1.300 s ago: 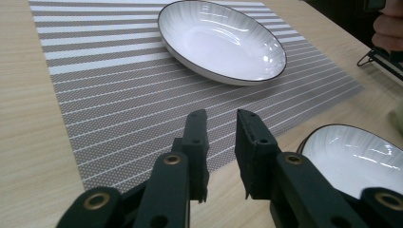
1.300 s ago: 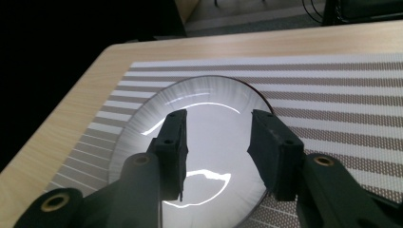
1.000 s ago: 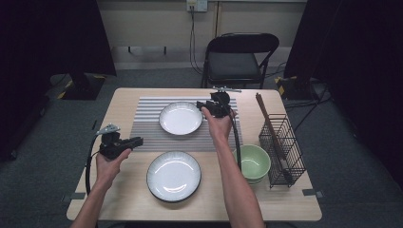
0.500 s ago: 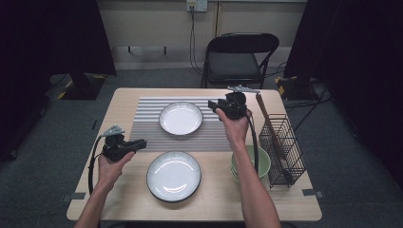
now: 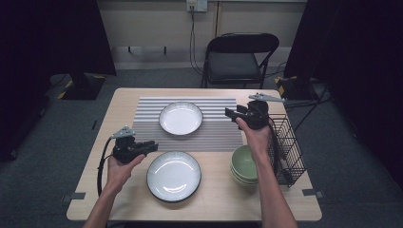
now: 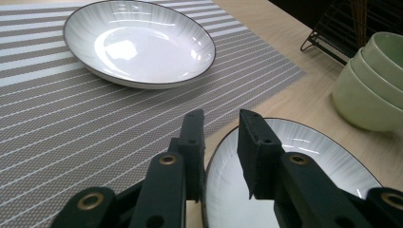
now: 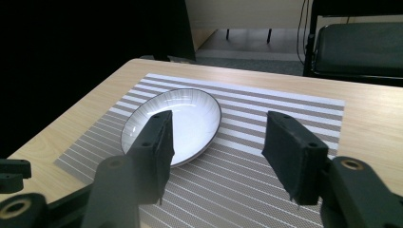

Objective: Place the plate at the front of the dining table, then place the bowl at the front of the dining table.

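Wooden table (image 5: 95, 124), striped placemat (image 5: 147, 116), near plate (image 5: 174, 176), green bowls (image 5: 244, 164), wire rack (image 5: 287, 149)

i can read no writing, label, brand, number or sign anywhere here.
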`<state>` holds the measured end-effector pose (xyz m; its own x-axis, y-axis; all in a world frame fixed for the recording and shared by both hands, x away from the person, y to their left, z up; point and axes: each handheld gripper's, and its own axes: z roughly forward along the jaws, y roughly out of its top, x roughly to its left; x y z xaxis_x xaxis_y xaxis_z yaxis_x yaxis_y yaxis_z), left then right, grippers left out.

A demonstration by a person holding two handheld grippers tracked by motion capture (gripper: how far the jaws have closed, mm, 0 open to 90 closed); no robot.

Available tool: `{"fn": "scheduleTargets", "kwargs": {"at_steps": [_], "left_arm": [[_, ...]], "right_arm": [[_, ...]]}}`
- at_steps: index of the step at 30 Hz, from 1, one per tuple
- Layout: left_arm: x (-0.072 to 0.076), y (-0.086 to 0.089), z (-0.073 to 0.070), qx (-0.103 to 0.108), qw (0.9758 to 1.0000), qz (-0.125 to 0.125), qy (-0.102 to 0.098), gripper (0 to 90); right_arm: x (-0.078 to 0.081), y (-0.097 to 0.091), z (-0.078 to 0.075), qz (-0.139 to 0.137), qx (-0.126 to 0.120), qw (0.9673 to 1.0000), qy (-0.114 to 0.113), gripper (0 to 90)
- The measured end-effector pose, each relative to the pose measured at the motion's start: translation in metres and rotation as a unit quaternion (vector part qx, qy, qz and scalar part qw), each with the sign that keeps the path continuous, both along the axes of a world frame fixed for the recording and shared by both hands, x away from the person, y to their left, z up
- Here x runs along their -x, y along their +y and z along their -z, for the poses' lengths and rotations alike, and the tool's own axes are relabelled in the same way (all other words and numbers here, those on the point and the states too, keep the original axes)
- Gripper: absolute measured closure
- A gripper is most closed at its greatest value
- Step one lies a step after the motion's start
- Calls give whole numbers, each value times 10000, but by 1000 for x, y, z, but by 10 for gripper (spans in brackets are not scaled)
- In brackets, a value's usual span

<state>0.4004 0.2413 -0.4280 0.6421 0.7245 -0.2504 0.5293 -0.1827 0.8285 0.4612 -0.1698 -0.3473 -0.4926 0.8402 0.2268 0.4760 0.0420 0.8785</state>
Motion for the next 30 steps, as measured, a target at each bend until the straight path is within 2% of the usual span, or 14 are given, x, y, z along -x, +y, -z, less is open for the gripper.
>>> {"fn": "scheduleTargets", "kwargs": {"at_steps": [3, 4, 8, 12, 14, 15, 17, 23, 25, 26, 28, 30], "left_arm": [[0, -6, -4, 24, 9999, 98, -36, 708], [0, -13, -9, 24, 9996, 246, -116, 720], [-1, -23, -15, -53, 9993, 321, -183, 717], [-2, -37, -21, -67, 9985, 479, -248, 699], [-3, -40, -21, -71, 9984, 512, -212, 694], [-4, -47, -22, -67, 9983, 551, -170, 688], [-4, -55, -23, -116, 9977, 645, -198, 678], [-3, -80, -28, -59, 9957, 892, -235, 677], [-3, -84, -28, -67, 9953, 932, -234, 680], [-3, -92, -29, -87, 9946, 1006, -232, 679], [-3, -97, -30, -98, 9940, 1057, -245, 673], [-2, -105, -31, -83, 9933, 1129, -240, 668]], "right_arm": [[7, -6, -1, -28, 5, 10000, -37, 413], [10, -9, -2, -45, 19, 10000, -80, 407], [16, -15, -4, -30, 52, 9999, -129, 390], [29, -27, -1, 31, 54, 9999, -132, 347], [31, -30, -1, 88, 13, 9999, -104, 327], [34, -36, -2, 171, 49, 9997, -162, 321], [39, -41, -3, 229, 27, 9995, -204, 305], [53, -56, -1, 337, 101, 9991, -220, 274], [56, -61, 1, 367, 114, 9990, -215, 274], [58, -64, 1, 396, 79, 9989, -236, 275], [59, -65, 1, 398, 75, 9989, -234, 274], [65, -69, -4, 423, 54, 9985, -332, 272]]}}
